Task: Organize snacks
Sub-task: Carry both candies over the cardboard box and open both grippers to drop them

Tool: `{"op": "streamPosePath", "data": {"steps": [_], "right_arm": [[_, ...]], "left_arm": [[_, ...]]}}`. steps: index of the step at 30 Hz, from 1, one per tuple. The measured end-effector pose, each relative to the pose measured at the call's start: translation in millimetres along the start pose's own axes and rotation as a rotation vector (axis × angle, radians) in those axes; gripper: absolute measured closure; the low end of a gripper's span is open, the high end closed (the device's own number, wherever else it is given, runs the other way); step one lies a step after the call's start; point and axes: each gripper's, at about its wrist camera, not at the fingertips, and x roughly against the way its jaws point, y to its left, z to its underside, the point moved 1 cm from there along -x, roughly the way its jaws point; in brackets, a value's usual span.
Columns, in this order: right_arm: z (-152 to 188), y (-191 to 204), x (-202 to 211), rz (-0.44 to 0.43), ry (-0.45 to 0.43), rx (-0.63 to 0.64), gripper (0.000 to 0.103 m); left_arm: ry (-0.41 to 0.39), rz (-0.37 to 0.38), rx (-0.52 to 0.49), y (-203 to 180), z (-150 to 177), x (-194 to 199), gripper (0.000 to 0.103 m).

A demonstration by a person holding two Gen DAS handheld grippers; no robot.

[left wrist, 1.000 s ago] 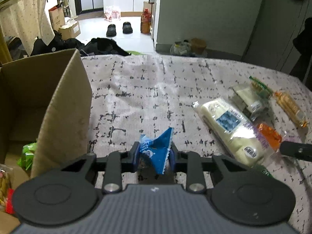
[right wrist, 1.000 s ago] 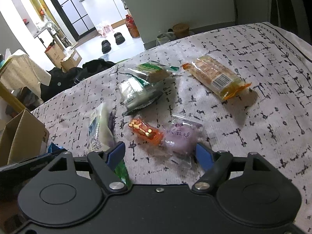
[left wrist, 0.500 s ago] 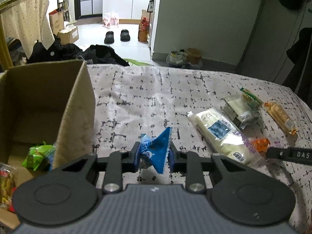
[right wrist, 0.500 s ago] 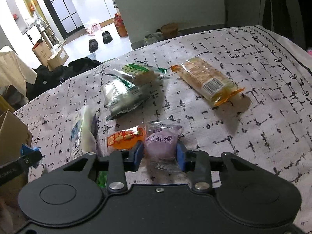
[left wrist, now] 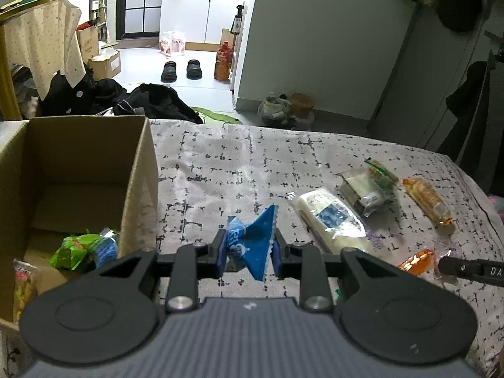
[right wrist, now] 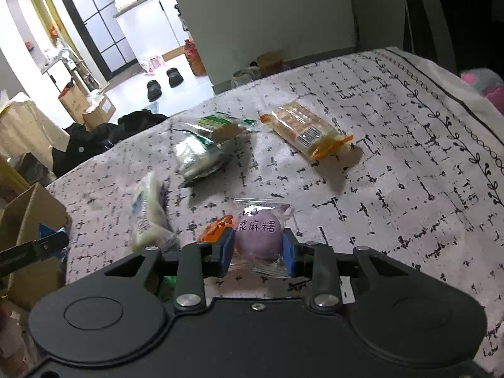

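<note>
Since a second ago the right gripper (right wrist: 257,249) has gone from spread wide to pinching the purple mochi packet (right wrist: 260,234), now lifted slightly off the bedspread (right wrist: 409,173), while the left gripper (left wrist: 249,250) has carried its blue snack packet (left wrist: 252,241) higher beside the cardboard box (left wrist: 138,170) at the bedspread's left edge. Both claws clamp their packets across the middle, probably so the crinkly wrappers cannot slip on the way to the box, which already holds a green packet (left wrist: 74,250). The mochi wrapper reads 浆麻糬, as far as I can tell. Nearby lie an orange packet (right wrist: 217,230), a long white packet (left wrist: 329,219) and a biscuit packet (right wrist: 302,129) bearing a barcode.
</note>
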Motion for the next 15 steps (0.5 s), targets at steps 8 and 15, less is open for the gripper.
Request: {"op": "streamPosePath", "data": {"steps": [8,15], "right_arm": [[-4.6,7.8,19.0,-0.037,-0.040,-0.017,0.072],[-6.2,35.3,28.7,-0.080,-0.055,0.020,0.072]], "left_arm": [[-0.020,0.017,0.000,3.5,-1.8,15.3,0.076],[-0.045,0.017,0.021,13.0,-8.3,32.2,0.076]]}}
